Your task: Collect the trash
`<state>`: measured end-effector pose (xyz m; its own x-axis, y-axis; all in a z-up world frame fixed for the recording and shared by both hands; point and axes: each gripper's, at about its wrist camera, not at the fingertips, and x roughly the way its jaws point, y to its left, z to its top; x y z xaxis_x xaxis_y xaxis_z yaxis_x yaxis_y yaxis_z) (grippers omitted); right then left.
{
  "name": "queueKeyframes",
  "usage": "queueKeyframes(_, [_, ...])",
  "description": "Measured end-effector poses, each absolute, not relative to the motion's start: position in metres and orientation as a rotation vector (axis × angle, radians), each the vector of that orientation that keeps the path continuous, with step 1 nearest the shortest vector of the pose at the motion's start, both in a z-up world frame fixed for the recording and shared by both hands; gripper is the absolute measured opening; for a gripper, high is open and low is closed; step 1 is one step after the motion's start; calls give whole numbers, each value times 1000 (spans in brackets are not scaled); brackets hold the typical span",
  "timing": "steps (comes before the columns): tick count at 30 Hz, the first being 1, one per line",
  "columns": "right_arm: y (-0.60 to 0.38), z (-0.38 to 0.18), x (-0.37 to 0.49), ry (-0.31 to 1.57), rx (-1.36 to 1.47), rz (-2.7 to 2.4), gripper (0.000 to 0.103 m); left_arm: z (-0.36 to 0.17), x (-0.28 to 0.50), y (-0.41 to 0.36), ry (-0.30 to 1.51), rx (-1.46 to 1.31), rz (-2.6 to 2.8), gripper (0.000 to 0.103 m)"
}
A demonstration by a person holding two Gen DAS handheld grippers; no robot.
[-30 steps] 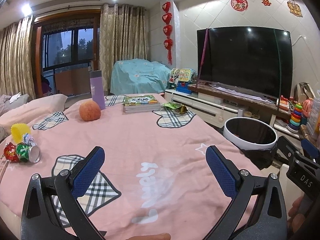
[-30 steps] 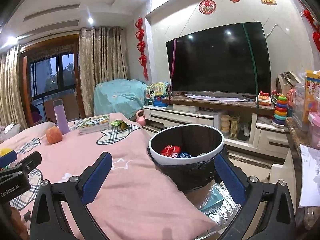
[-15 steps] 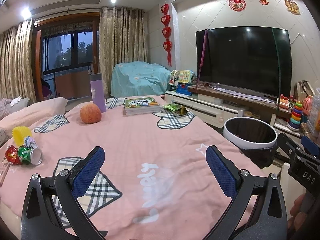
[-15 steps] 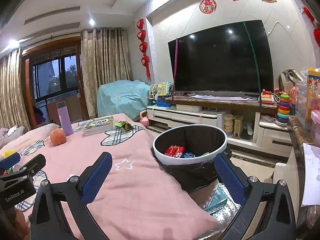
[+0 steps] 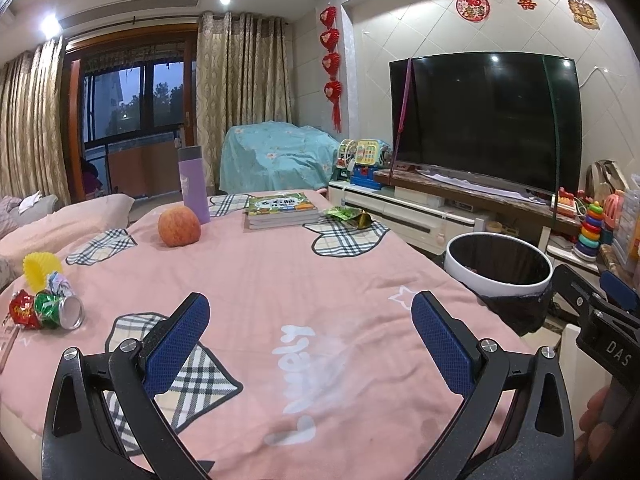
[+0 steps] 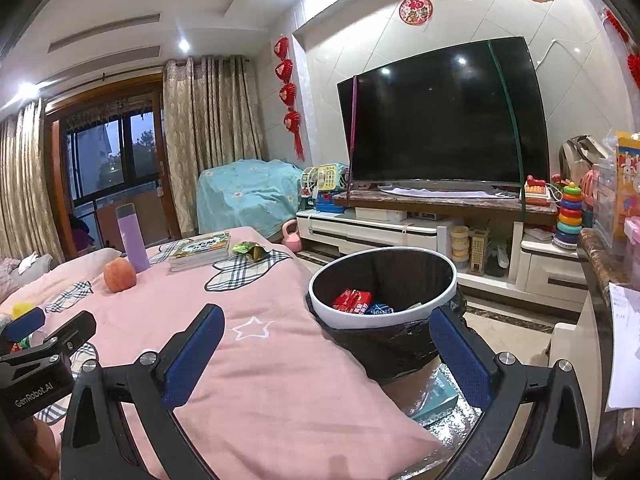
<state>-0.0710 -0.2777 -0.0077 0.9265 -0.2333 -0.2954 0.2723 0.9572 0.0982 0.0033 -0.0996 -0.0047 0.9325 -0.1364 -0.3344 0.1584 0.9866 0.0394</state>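
Pink quilted cloth [image 5: 280,280] gives soft, uneven footing, so the crushed can [image 5: 60,311] and crinkly wrappers at its left edge could roll or slip from a pinch. Both the left gripper [image 5: 310,334] and right gripper [image 6: 326,346] hang spread wide, empty. A round white-rimmed bin [image 6: 384,320], black-lined, stands beside the bed; a green wrapper [image 5: 347,215] lies by the books [image 5: 281,210].

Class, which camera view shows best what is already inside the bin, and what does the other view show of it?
The right wrist view: it looks down into the bin, showing red and blue wrappers at the bottom. The left wrist view shows only the bin's white rim and dark inner wall; its contents are hidden.
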Motion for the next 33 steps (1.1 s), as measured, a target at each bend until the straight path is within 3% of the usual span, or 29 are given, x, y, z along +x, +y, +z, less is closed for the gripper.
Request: queueKeyframes(33, [-274, -6, -71, 282, 150, -238, 103, -7, 5, -100, 348, 76, -156, 103])
